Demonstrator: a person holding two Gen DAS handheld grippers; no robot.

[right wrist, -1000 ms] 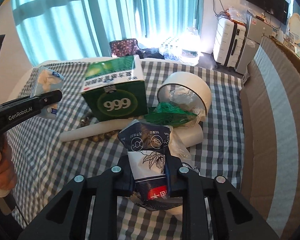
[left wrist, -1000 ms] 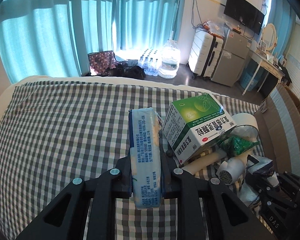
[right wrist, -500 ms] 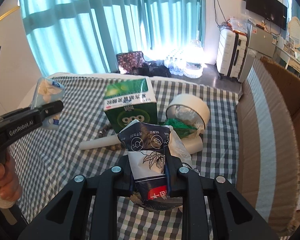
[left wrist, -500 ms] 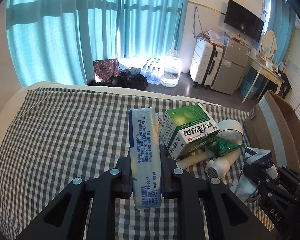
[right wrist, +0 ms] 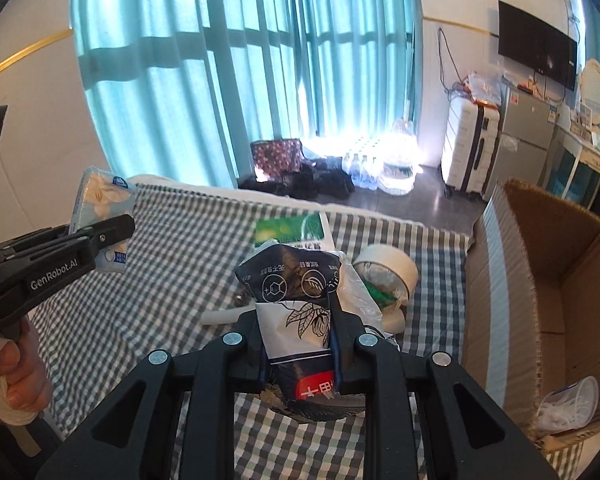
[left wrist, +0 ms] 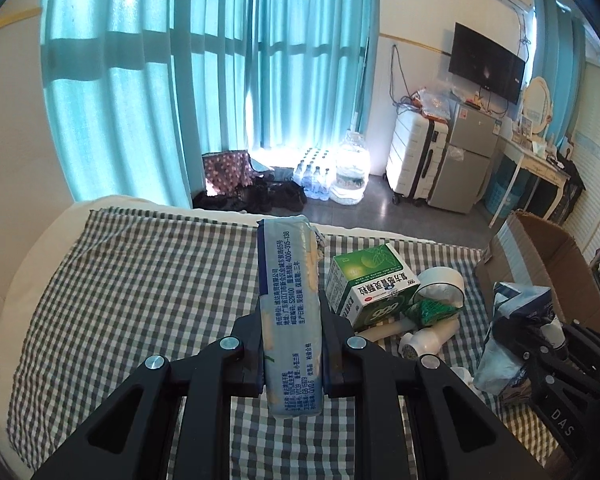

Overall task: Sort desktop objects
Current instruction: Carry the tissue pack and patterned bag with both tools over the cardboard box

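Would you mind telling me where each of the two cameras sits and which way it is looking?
Left wrist view: on the left tongs, looking along them and down over the checked bed toward the curtains; they clamp a tissue pack.
Right wrist view: on the right tongs, facing the same way; they clamp a dark pouch; the left tongs and a hand show at left.
Shared: green medicine box, tape roll, cardboard box.

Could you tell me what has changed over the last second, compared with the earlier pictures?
Both claws have risen away from the checked cloth. The left claw still grips the tissue pack, the right claw the dark pouch. The green box stays put.
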